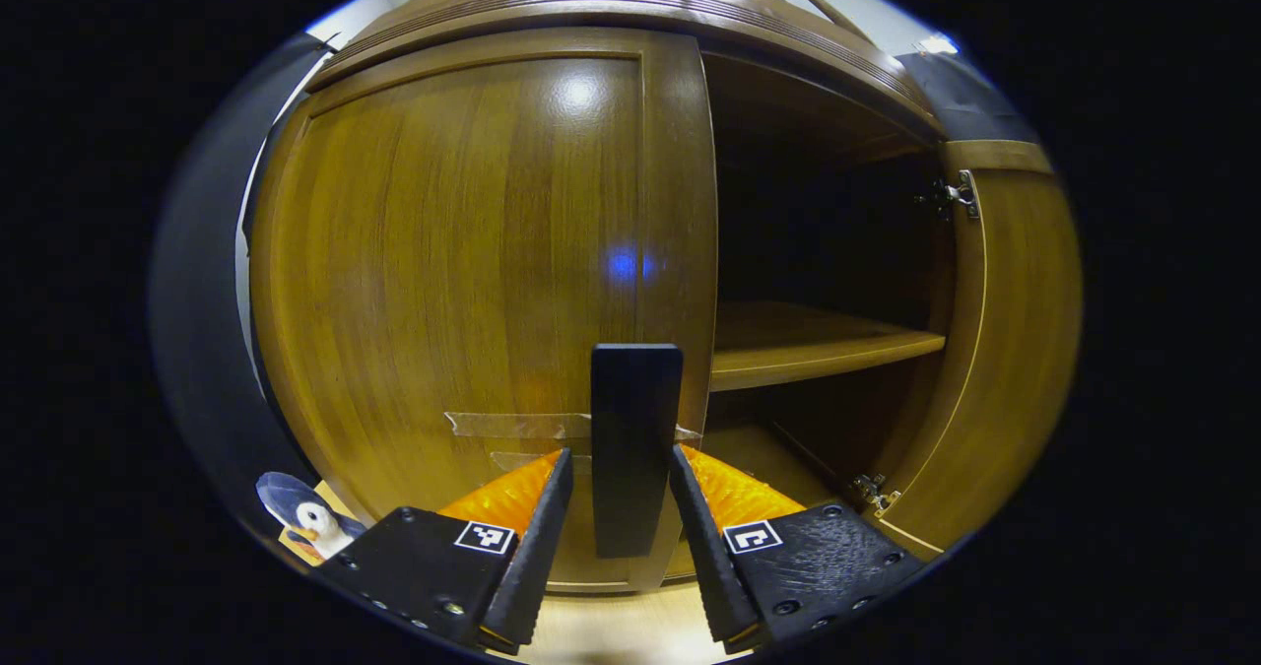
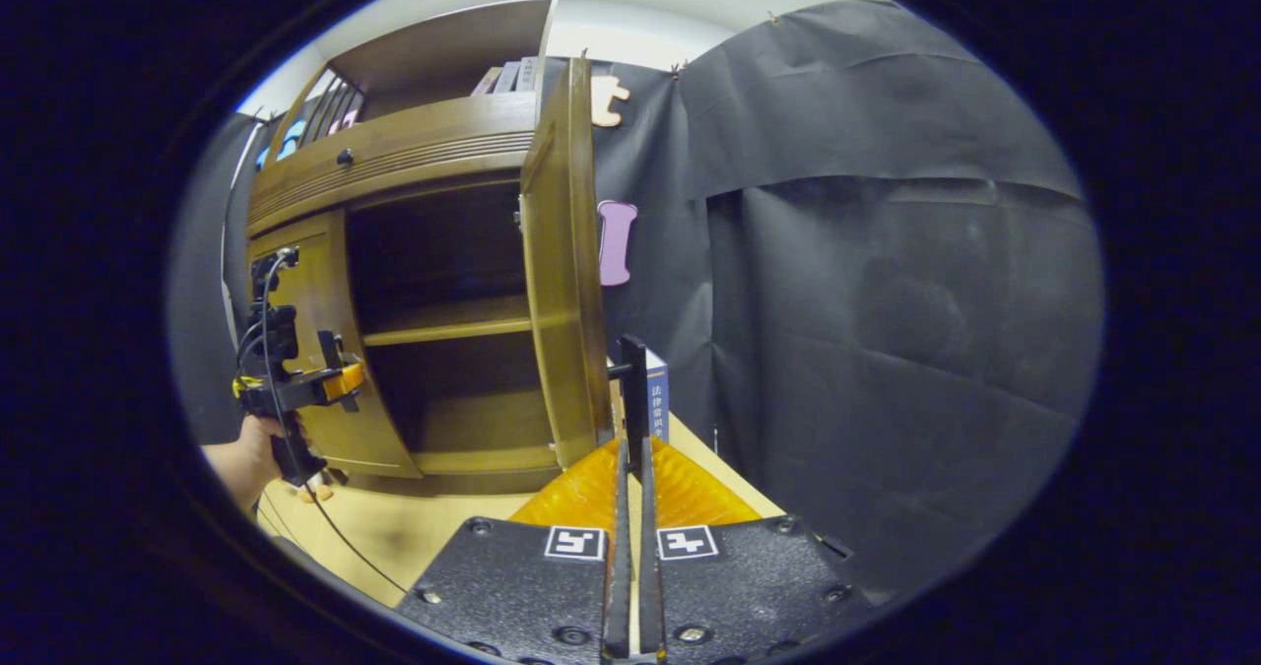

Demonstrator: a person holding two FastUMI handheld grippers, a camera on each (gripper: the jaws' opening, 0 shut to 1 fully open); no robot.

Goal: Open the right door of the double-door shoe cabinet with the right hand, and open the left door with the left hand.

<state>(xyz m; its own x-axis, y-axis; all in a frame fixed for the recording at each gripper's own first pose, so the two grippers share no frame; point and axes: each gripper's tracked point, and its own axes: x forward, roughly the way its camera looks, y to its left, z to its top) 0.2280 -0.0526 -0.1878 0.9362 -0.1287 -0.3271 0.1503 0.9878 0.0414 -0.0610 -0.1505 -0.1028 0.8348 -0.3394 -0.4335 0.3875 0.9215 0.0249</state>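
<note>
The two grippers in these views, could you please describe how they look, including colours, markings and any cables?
Each gripper has black textured finger housings dotted with screws, each housing carrying a small square black-and-white marker, with ribbed orange parts behind the slim black fingers: left gripper, right gripper. In the right gripper view, the left gripper shows farther off as a black frame with orange accents and a thin black cable trailing down.

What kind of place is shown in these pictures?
Probably a recording booth furnished like a home corner: a wooden shoe cabinet stands before a black cloth wall, with books on the shelf above it.
</note>
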